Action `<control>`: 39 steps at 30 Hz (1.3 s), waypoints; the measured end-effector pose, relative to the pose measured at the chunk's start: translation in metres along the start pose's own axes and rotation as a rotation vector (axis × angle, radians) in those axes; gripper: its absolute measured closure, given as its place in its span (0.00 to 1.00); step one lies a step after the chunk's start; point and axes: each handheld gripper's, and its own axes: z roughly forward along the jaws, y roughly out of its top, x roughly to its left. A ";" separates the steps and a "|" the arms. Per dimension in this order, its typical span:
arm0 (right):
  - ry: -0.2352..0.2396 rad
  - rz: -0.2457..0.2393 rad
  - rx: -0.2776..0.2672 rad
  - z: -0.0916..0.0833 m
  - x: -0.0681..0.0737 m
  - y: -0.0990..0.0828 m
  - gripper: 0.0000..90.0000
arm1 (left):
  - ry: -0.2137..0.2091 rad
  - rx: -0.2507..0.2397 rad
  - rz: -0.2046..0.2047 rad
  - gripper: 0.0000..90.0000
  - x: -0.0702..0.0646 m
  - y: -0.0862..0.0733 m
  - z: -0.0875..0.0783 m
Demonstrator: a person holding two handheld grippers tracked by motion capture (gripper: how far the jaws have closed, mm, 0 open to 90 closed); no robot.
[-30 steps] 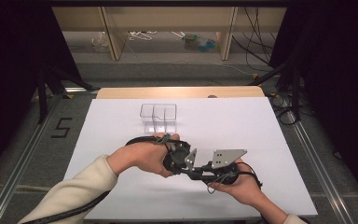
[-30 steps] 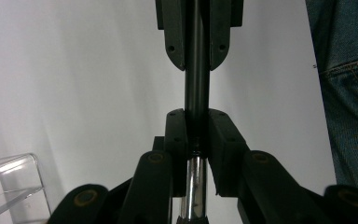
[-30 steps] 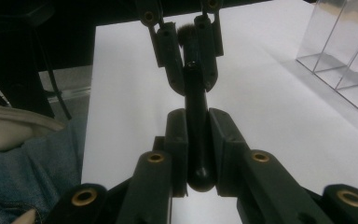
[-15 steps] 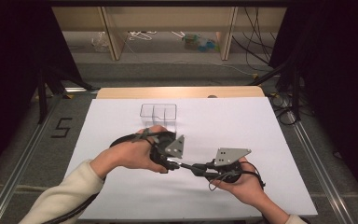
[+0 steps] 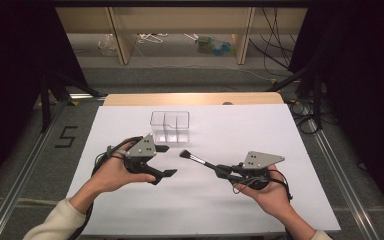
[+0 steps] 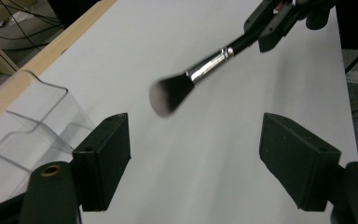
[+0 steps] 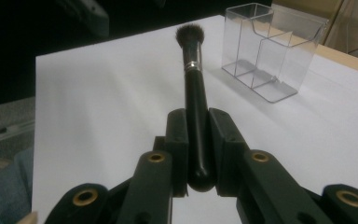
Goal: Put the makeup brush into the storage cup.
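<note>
We see the right gripper (image 5: 225, 171) clamped on a black makeup brush (image 5: 198, 160), seemingly above the white table (image 5: 280, 130), while the left gripper (image 5: 166, 160), jaws just opened and empty, sits near the clear acrylic organizer (image 5: 169, 126).

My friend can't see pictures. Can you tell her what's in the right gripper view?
The right claw is shut on the black handle of a makeup brush, whose dark bristles point away over the white table. A clear plastic box with dividers stands on the table farther off, to the brush's right.
</note>
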 end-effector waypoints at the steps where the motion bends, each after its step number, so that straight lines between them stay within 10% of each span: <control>1: -0.008 -0.001 -0.011 0.000 0.000 0.000 0.88 | 0.001 -0.006 -0.013 0.27 0.000 -0.005 0.000; 7: -0.061 0.020 -0.089 -0.002 0.000 0.007 0.88 | -0.035 -0.072 -0.191 0.27 -0.005 -0.030 0.018; 17: -0.071 0.051 -0.194 0.002 0.004 0.013 0.88 | -0.092 -0.274 -0.410 0.29 -0.007 -0.018 0.035; 39: -0.056 0.033 -0.209 0.012 0.010 0.017 0.88 | -0.148 -0.555 -0.728 0.53 -0.013 0.001 0.063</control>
